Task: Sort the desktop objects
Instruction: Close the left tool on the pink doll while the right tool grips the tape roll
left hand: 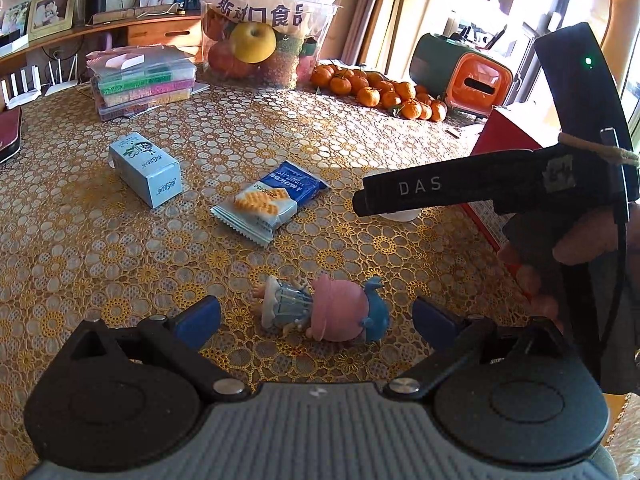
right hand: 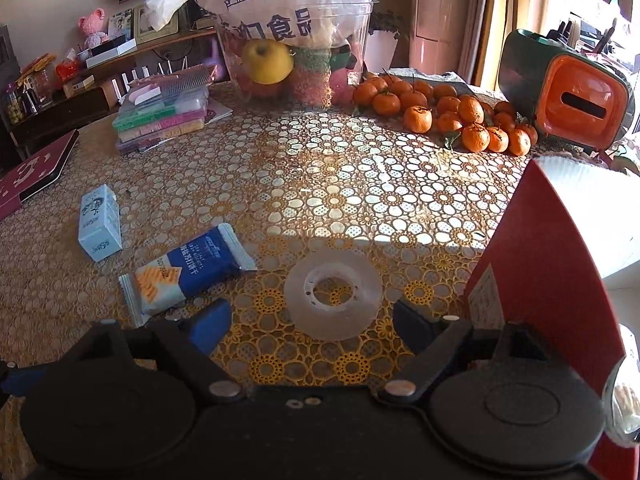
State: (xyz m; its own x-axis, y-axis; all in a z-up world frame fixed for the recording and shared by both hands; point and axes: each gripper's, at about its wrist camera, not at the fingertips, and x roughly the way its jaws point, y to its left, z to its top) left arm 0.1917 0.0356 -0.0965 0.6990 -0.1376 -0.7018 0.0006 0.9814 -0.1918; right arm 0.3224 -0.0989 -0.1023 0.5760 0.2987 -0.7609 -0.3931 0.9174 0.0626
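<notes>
The left gripper hovered low over the lace-patterned tablecloth with its blue-padded fingers spread wide and nothing between them but a small doll, which lay on its side in the gap, touching neither pad. The doll wore a pink hat and a pale blue skirt, and a blue piece was at its head end. Farther out on the cloth lay a blue-and-white cracker packet and, to its left, a light blue carton on its side, the two apart from each other. The right gripper was likewise wide open and held nothing; a roll of clear tape lay flat on the cloth between its fingers, clear of both. In the left wrist view the right tool's black body crossed over that roll, with a hand around its grip. A red box stood upright just right of the tape. At the table's far side were a pile of tangerines, a clear tub of fruit and a stack of flat plastic cases.
</notes>
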